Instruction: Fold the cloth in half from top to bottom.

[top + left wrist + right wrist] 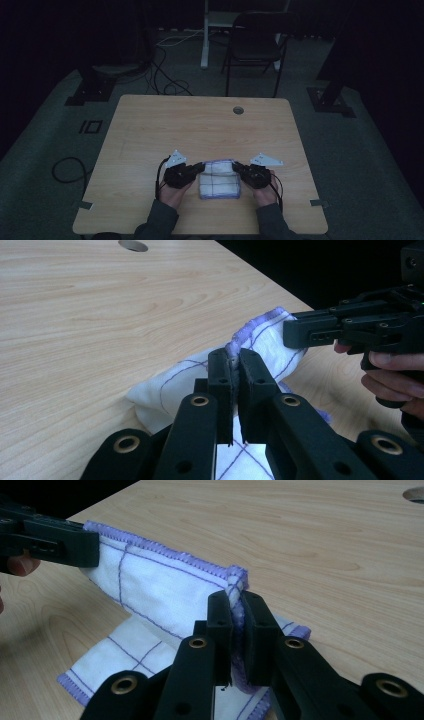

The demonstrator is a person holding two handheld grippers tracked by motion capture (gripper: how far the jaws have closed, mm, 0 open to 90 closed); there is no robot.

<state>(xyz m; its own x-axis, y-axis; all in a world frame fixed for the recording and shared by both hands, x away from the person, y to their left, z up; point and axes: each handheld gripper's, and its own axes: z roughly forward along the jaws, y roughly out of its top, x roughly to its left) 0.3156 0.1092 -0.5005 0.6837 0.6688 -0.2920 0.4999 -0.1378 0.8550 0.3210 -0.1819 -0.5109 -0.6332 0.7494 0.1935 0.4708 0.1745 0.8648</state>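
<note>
Cloth [219,179] lies low centre of the high view on the table [200,125], its far hemmed edge running left to right. Your left gripper [201,167] and right gripper [235,166] each clench one far corner, equally near.

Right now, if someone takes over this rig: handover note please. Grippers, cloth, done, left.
Left gripper: shut on the cloth, pinching its purple-stitched edge at one far corner.
Right gripper: shut on the same edge at the other far corner.
Cloth: white with purple grid lines, near the front of the table, between the two grippers; gripped edge lifted, the rest lying on the wood.
Done: both corners gripped.
Left: probably carry the edge over to fold, then release.
</note>
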